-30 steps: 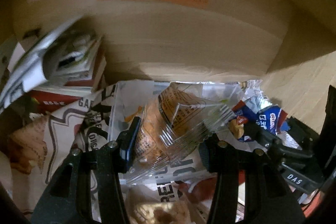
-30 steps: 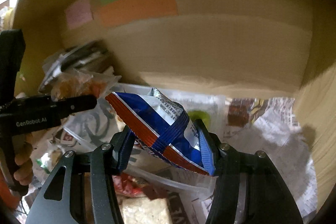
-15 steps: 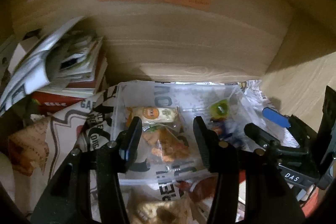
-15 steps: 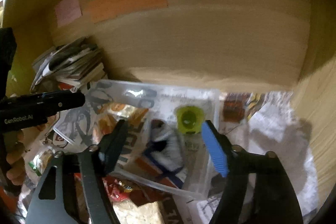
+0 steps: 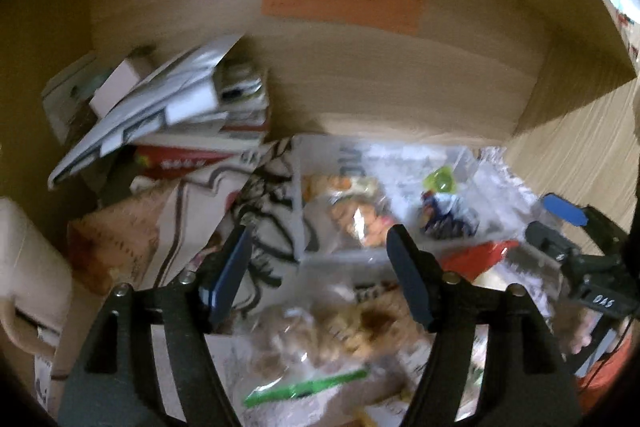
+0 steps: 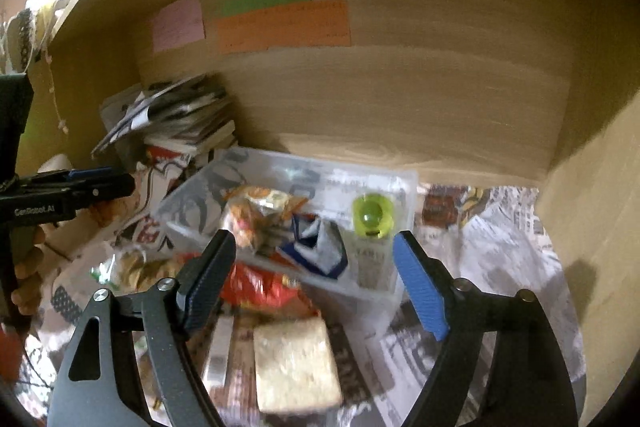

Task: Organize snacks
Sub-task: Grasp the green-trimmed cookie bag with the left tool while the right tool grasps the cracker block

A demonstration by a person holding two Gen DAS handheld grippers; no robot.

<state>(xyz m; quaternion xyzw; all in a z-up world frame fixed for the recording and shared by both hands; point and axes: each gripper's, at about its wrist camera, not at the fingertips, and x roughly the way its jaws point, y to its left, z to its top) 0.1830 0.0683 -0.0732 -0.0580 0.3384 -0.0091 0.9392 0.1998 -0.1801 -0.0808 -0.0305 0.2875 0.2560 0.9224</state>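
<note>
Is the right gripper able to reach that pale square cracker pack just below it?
Probably yes: the right gripper is open, and the cracker pack lies uncovered just beneath its fingers.

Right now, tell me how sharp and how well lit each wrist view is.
Left wrist view: dim, motion-smeared; the clear bag of fried snacks between the fingers is blurry. Right wrist view: brighter, glare at top left, the clear bin softly blurred, the shelf wall bowed by fisheye.
</note>
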